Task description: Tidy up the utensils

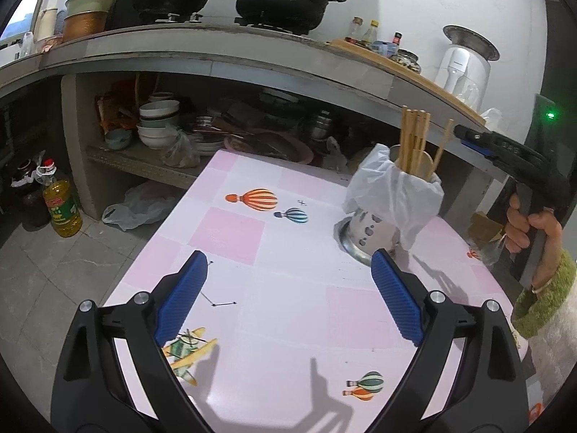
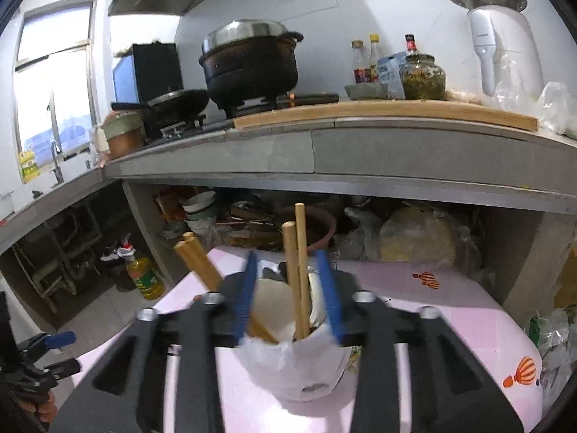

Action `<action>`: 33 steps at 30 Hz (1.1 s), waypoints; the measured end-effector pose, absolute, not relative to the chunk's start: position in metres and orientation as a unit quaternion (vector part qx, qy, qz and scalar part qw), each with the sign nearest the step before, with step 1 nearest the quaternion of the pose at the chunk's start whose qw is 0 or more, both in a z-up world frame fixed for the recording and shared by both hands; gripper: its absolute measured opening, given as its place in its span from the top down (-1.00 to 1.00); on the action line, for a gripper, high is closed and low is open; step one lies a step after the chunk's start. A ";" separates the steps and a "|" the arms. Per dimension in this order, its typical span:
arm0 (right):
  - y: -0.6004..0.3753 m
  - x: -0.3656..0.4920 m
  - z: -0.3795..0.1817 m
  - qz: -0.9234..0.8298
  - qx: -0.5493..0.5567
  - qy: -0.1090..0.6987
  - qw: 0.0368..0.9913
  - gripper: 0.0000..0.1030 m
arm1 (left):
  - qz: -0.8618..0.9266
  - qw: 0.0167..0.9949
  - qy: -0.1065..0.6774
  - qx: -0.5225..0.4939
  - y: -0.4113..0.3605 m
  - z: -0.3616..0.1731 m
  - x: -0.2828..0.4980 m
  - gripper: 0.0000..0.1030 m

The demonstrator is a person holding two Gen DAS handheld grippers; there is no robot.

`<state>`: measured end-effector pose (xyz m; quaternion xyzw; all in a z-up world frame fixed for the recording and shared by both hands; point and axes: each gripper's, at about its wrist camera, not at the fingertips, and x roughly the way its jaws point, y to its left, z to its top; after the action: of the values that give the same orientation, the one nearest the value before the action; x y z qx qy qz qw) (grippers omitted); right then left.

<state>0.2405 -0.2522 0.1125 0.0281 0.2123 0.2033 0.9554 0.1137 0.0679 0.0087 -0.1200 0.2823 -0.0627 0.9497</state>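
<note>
- The left gripper (image 1: 288, 270), black with ribbed blue pads, hung over the pink checked tablecloth (image 1: 230, 234) with its jaws spread wide and nothing between them, only bare cloth with little hot-air balloon prints.
- The task's thing, a perforated metal utensil holder (image 1: 375, 231), stood upright on the far right part of the table on a round metal base, with a crumpled white plastic bag (image 1: 393, 191) draped over its rim and down the sides.
- A bunch of light wooden chopsticks (image 1: 414, 133) stuck up out of the holder, most bundled together and one leaning off to the right.
- The right gripper (image 2: 288, 296) was right above the holder's mouth, blue pads on either side of two upright chopsticks (image 2: 297, 270). The jaws were partly apart and the pads didn't look pressed on the sticks, so I'd call it let go. That view was blurry, though.
- From the left wrist view, the right gripper reached in from the right edge, held by a hand (image 1: 526, 227) in a fuzzy green-cuffed sleeve, its tip up near the leaning chopstick.
- Behind the table ran a grey concrete counter (image 2: 324, 151) with a big black lidded pot (image 2: 252, 65) on a burner, plus stacked bowls on the shelf underneath.
- A yellow bottle of cooking oil (image 1: 63, 205) sat on the tiled floor to the left.
</note>
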 end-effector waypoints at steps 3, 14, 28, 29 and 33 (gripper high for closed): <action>-0.261 0.210 0.115 0.188 0.028 0.209 0.959 -0.08 | -0.072 0.949 0.282 -0.121 0.061 0.011 0.111 -0.72; -0.301 0.095 0.065 0.089 0.041 0.279 0.955 -0.78 | -0.080 0.951 0.286 -0.086 0.025 0.020 0.096 -0.79; -0.299 0.013 0.055 -0.050 -0.022 0.247 0.967 -0.87 | -0.028 0.965 0.259 0.023 -0.023 0.042 0.059 -0.84; -0.297 0.010 0.056 -0.051 -0.025 0.245 0.968 -0.87 | -0.020 0.965 0.259 0.035 -0.027 0.042 0.057 -0.84; -0.295 0.000 0.058 -0.072 -0.031 0.226 0.971 -0.87 | -0.006 0.964 0.258 0.059 -0.034 0.046 0.052 -0.84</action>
<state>0.0002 -0.2946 0.0581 -0.0311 0.2264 -0.0715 0.9709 0.0517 -0.0336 0.0459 0.0587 0.2578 -0.0058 0.9644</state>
